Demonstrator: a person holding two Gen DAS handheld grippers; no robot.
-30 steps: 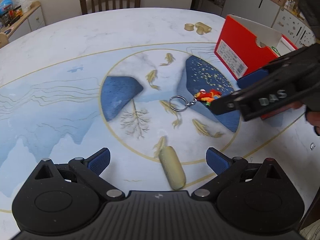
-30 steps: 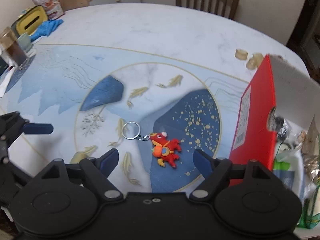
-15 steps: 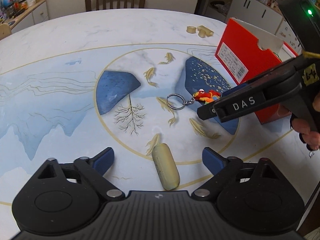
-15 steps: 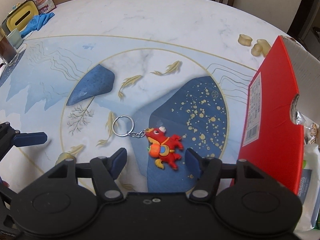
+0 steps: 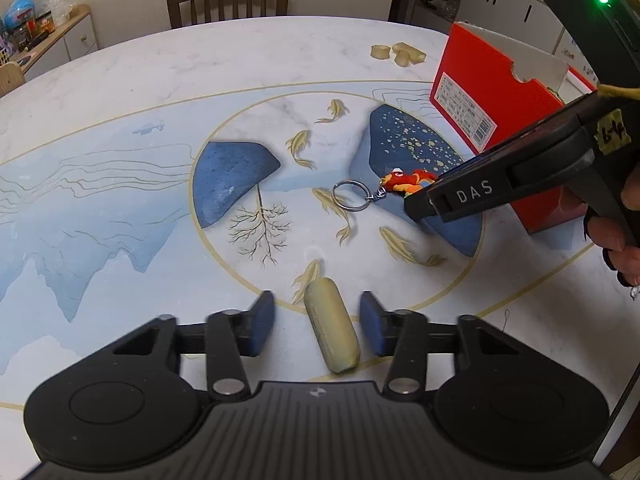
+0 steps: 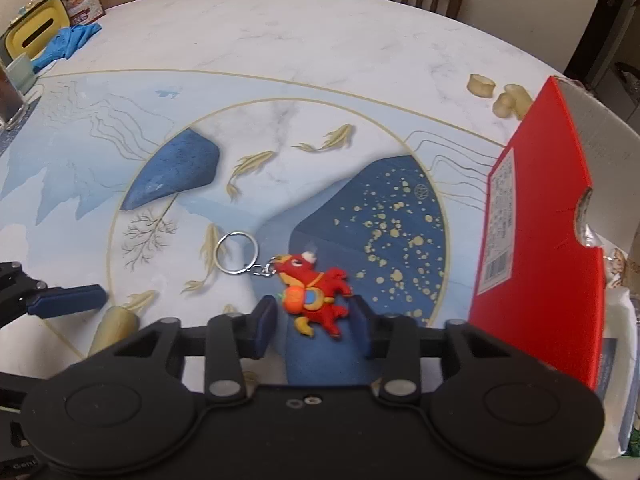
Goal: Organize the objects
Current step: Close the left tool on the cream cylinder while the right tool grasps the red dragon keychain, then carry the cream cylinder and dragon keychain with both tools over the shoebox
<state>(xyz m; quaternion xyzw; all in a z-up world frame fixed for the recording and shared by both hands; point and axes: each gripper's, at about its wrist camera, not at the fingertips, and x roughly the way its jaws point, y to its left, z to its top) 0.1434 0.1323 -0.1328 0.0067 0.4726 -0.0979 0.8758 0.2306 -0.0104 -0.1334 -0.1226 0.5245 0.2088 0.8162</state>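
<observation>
Right wrist, right gripper (image 6: 314,322) fingers (image 6: 264,326) straddling red keychain (image 6: 314,294)

The red horse keychain (image 6: 316,300) lies flat on the table (image 6: 280,40), between the parted blue pads of the right gripper (image 6: 316,326), its steel ring (image 6: 236,253) to the keychain's left. The red box (image 6: 540,240) stands right of the keychain. A beige capsule (image 6: 114,330) lies far left of it.

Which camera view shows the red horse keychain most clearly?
The right wrist view: the red horse keychain lies whole between the open fingers of the right gripper. In the left wrist view it is small and far, and the right gripper partly hides it.
</observation>
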